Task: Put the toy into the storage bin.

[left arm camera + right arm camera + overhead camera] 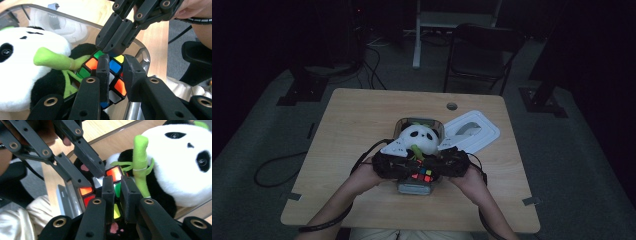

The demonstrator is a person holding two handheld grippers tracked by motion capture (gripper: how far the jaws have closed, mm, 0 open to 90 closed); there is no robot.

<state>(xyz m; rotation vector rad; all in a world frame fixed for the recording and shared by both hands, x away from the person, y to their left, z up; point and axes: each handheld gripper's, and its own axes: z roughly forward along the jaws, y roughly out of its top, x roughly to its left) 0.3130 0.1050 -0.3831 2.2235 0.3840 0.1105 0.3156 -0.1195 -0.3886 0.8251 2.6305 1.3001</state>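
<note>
Both tools meet over the puzzle cube [422,175] at the near end of the clear bin [414,188], beside the plush panda [419,138]. Your left tool [117,67] has its jaws slightly apart, straddling the cube's top edge; your right tool [117,188] straddles the opposite edge likewise, so the cube lies directly between your hands.

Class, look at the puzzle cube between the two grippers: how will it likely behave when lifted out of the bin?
The puzzle cube looks like hard plastic, so probably stiff, not floppy. Its glossy stickers may slip against the narrow black pads. Its flat faces make rolling unlikely, though it could settle against the soft panda beside it.
</note>
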